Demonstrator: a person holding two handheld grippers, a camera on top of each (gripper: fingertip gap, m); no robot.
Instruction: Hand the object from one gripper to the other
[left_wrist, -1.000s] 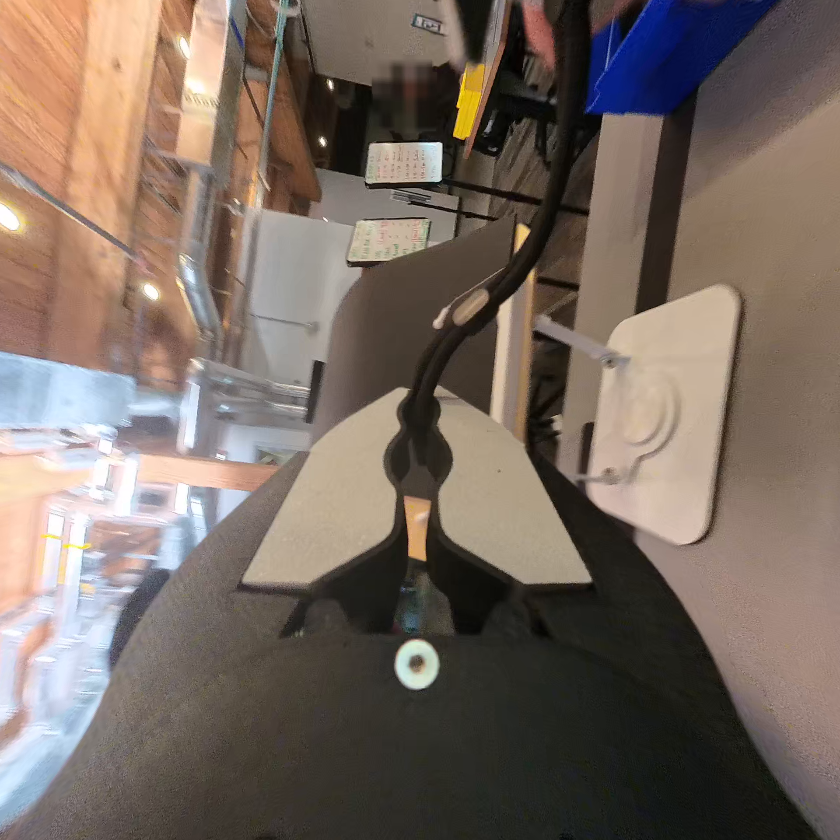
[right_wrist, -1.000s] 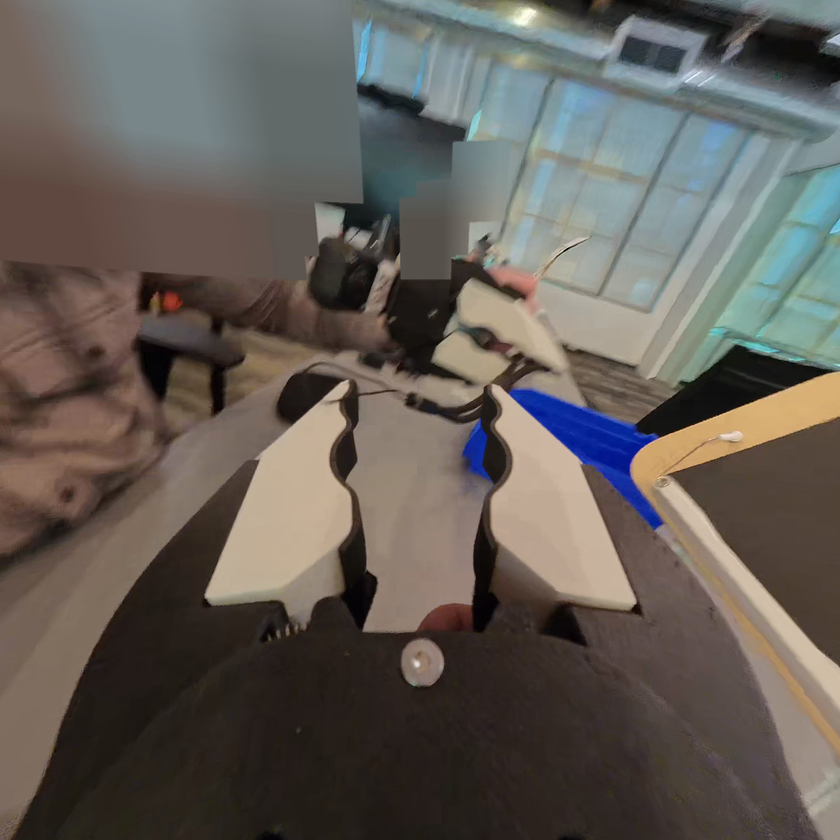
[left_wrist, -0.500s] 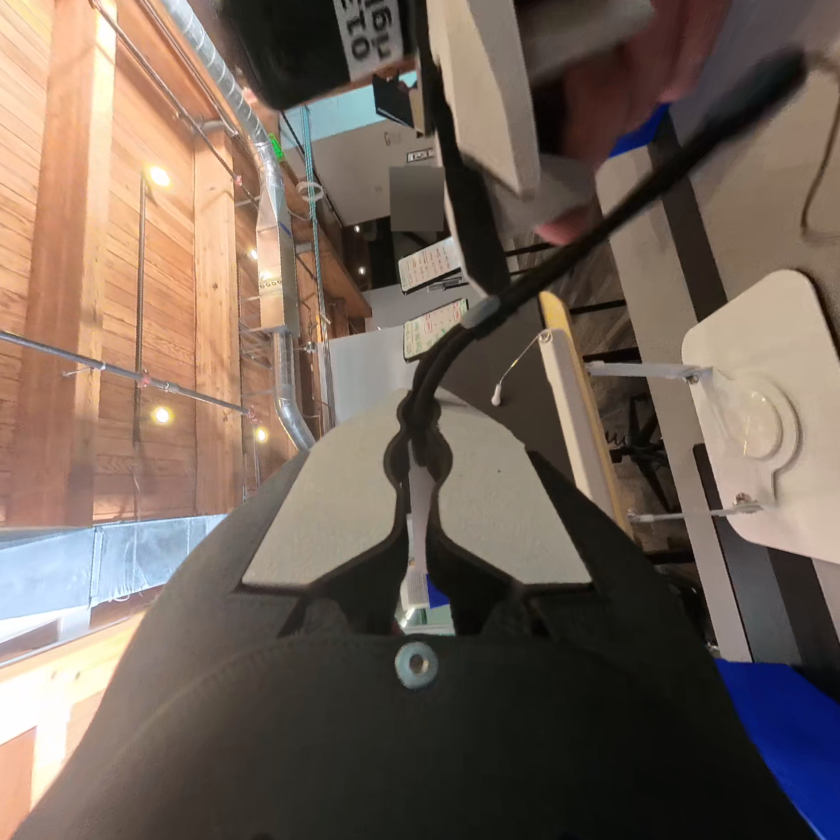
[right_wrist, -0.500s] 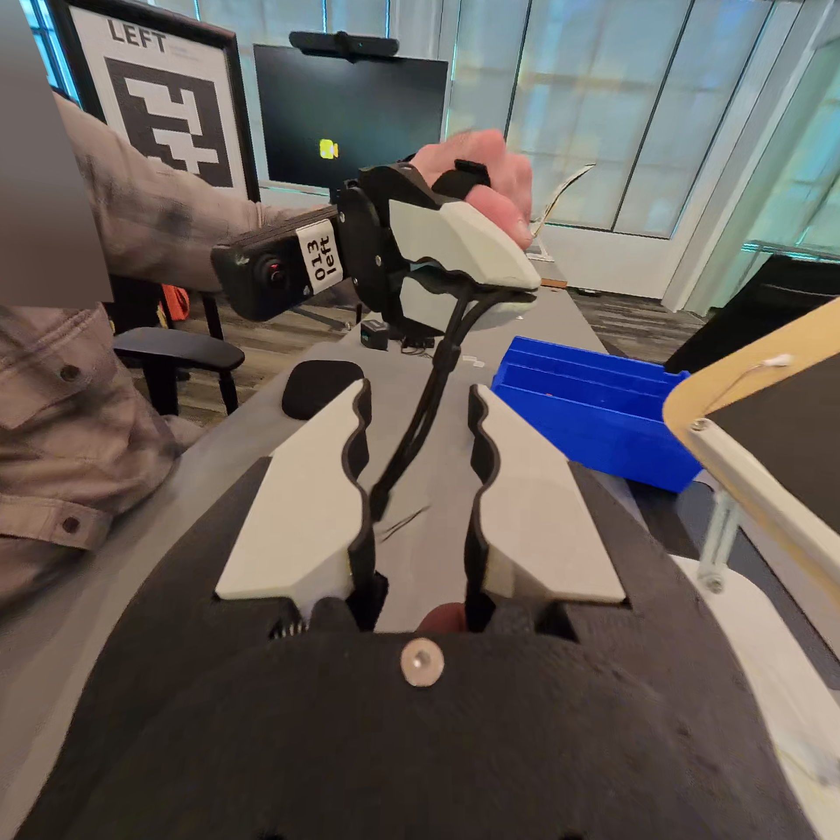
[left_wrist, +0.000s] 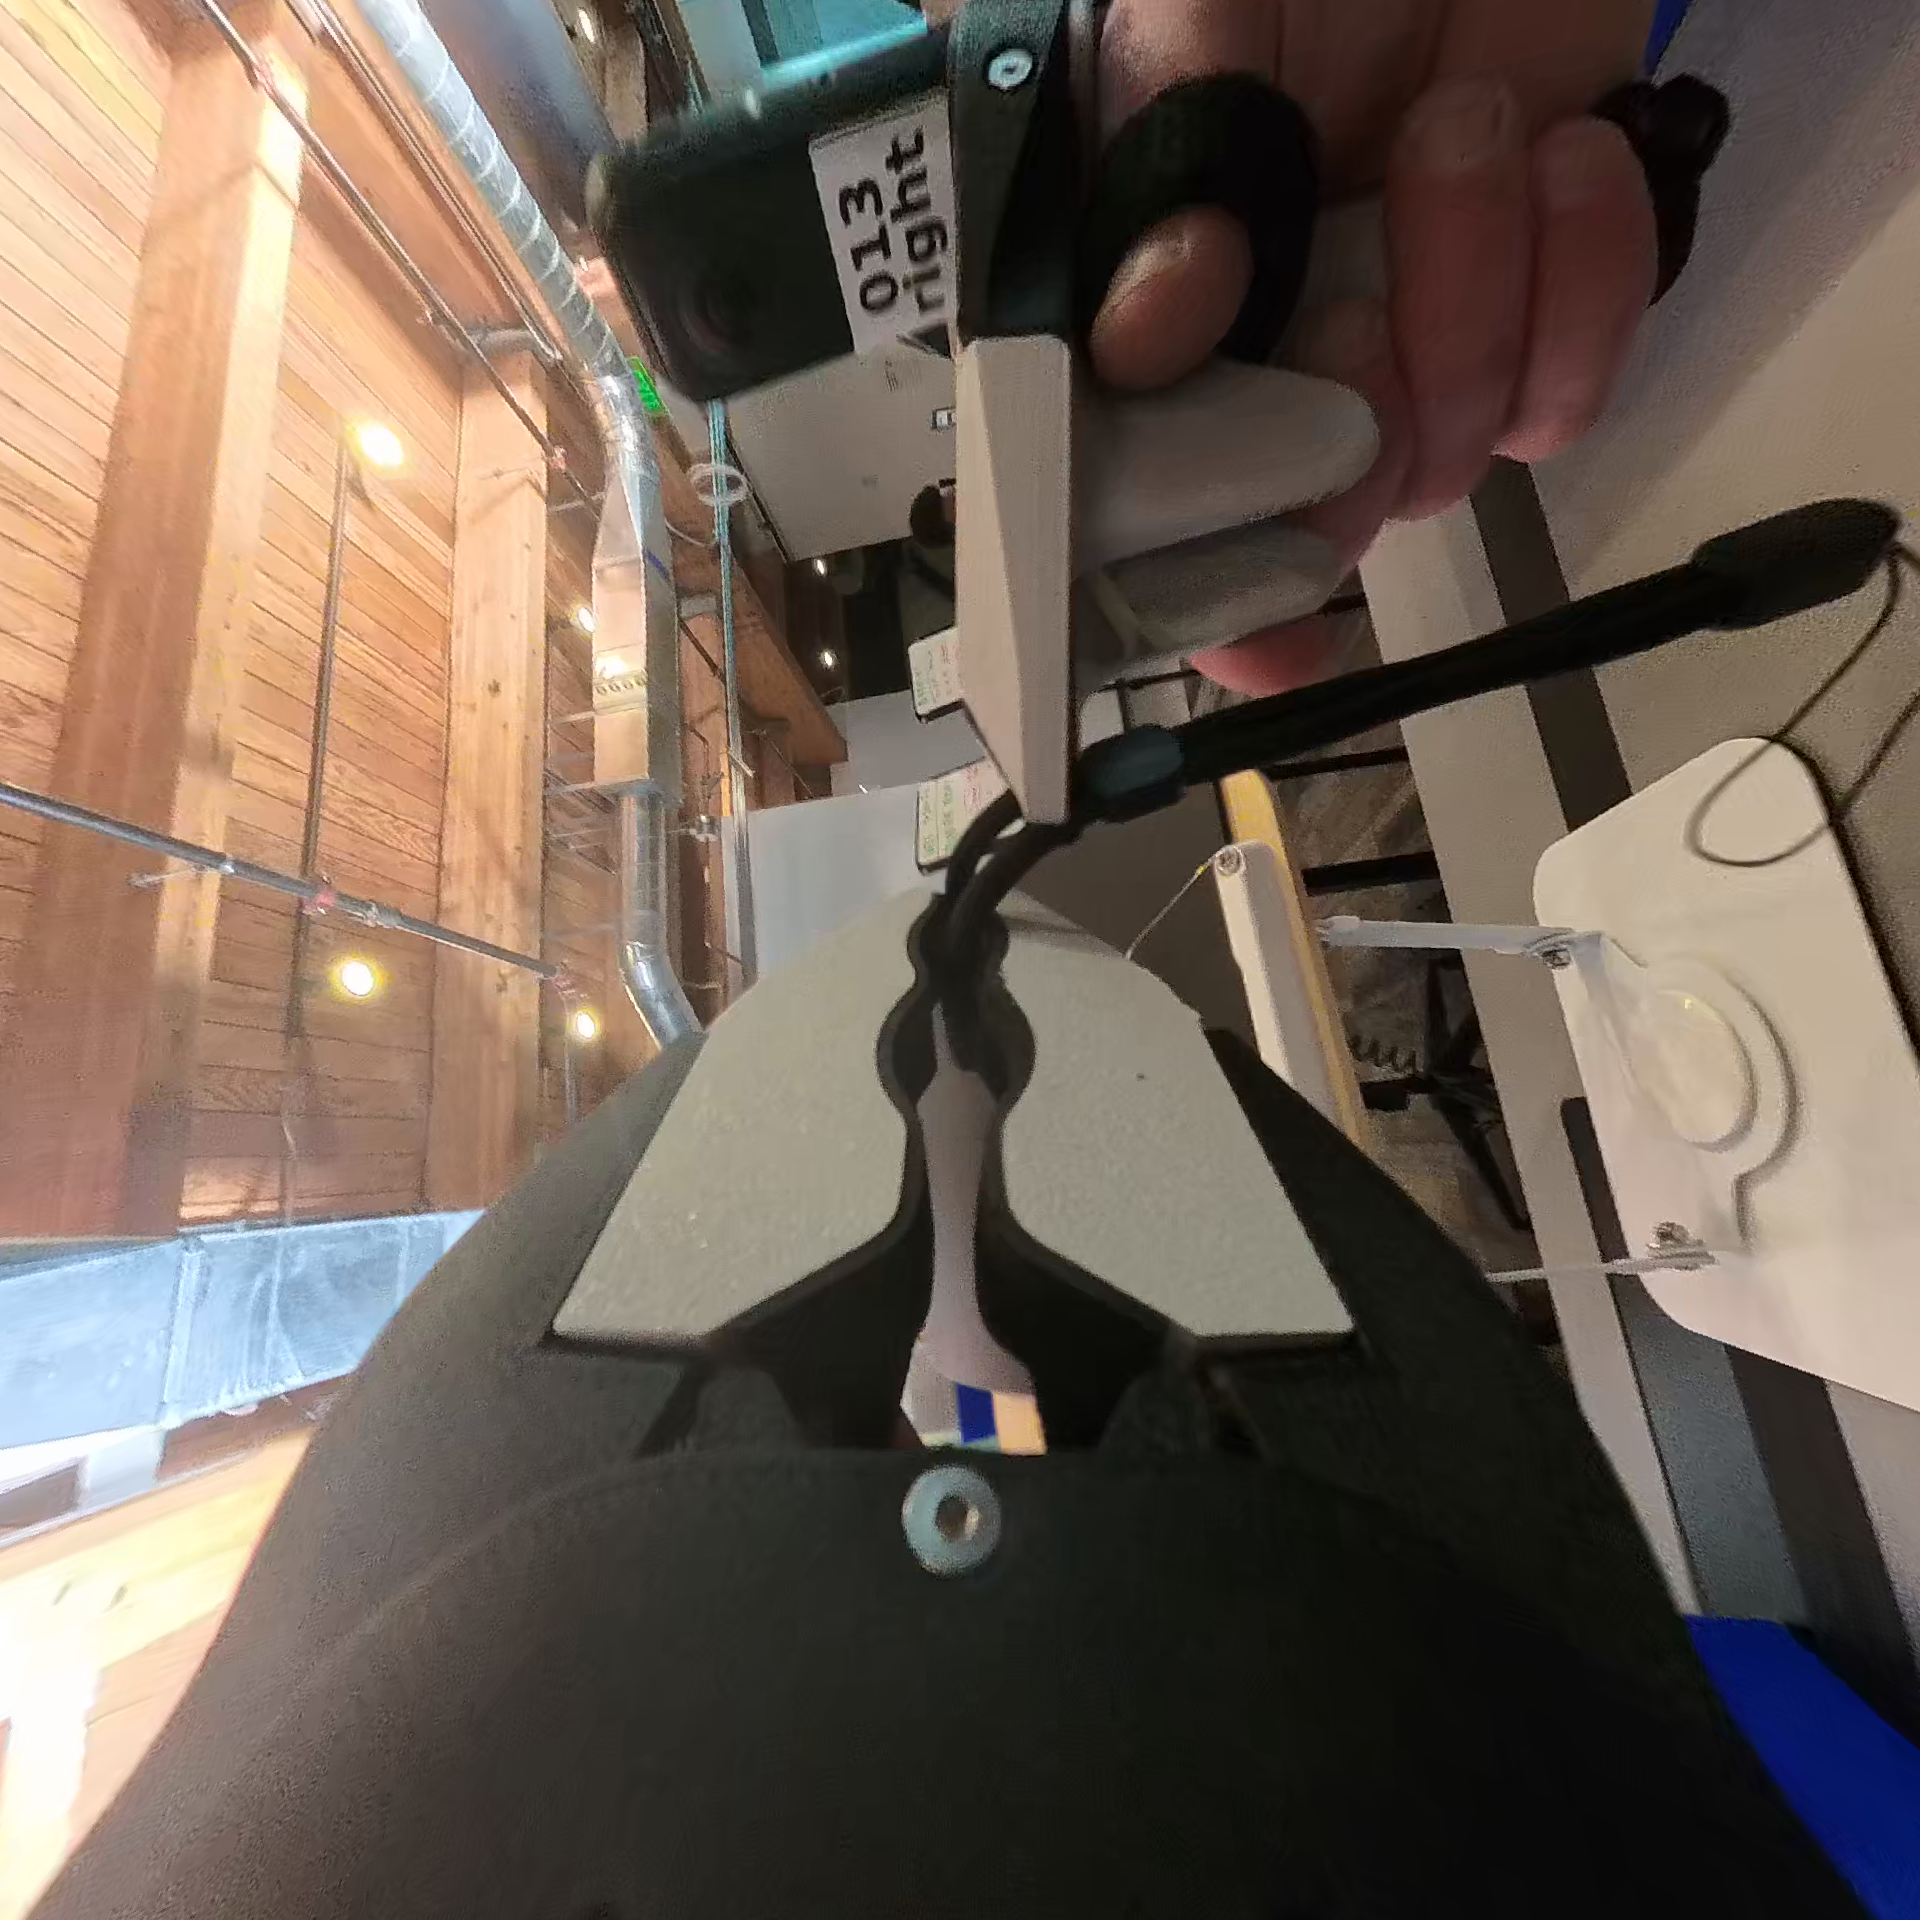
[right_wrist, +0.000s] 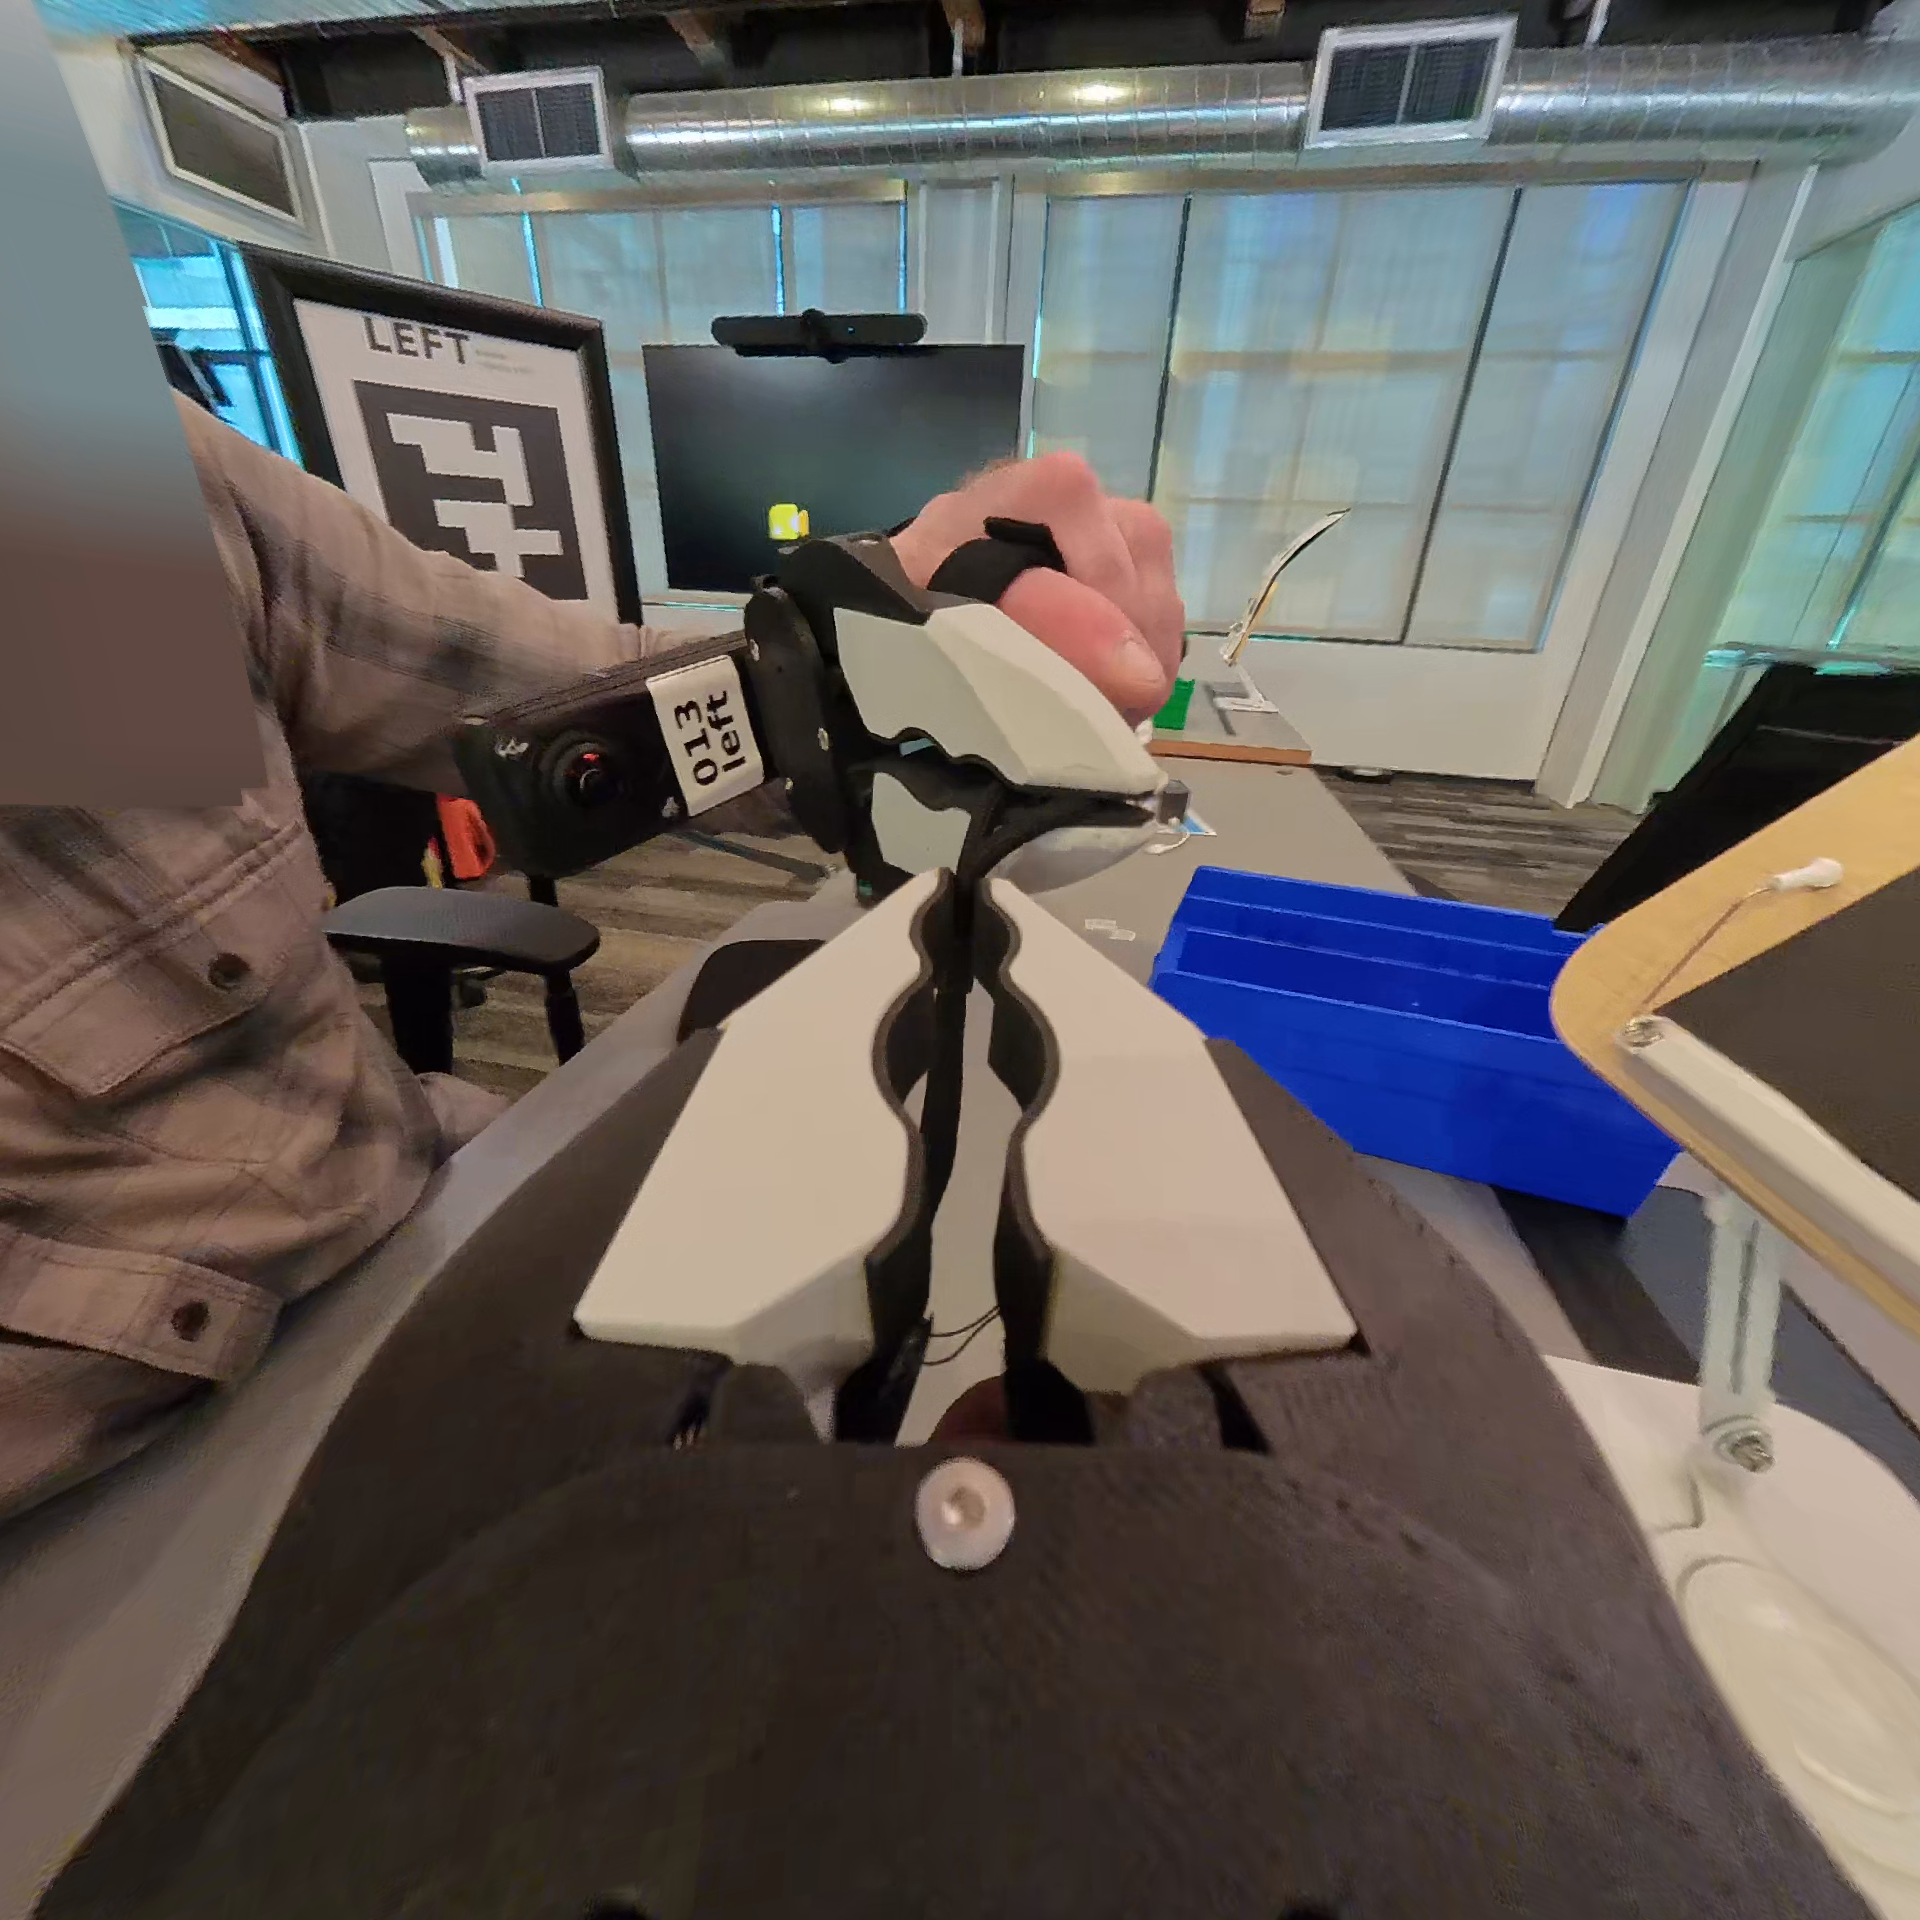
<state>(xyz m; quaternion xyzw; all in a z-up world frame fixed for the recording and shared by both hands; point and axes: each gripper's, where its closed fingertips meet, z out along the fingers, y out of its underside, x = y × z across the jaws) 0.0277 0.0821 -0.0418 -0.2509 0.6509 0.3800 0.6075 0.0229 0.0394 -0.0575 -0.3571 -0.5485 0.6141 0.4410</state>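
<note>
My right tongs (right_wrist: 961, 935) pinch the thin black cable (right_wrist: 951, 1049) at their tips. Just beyond, my left tongs (right_wrist: 1127, 805) are clamped on its upper end, over the grey table (right_wrist: 1299, 821) and blue bin (right_wrist: 1382, 1029).

Windows (right_wrist: 1351, 405) span the far wall, centre to right of frame. Ducts (right_wrist: 1039, 114) run along the top. A dark monitor (right_wrist: 831, 468) stands mid-frame. Chair (right_wrist: 457, 935) at left. Wood-plank wall (left_wrist: 260, 623) with lamps (left_wrist: 379, 445).
</note>
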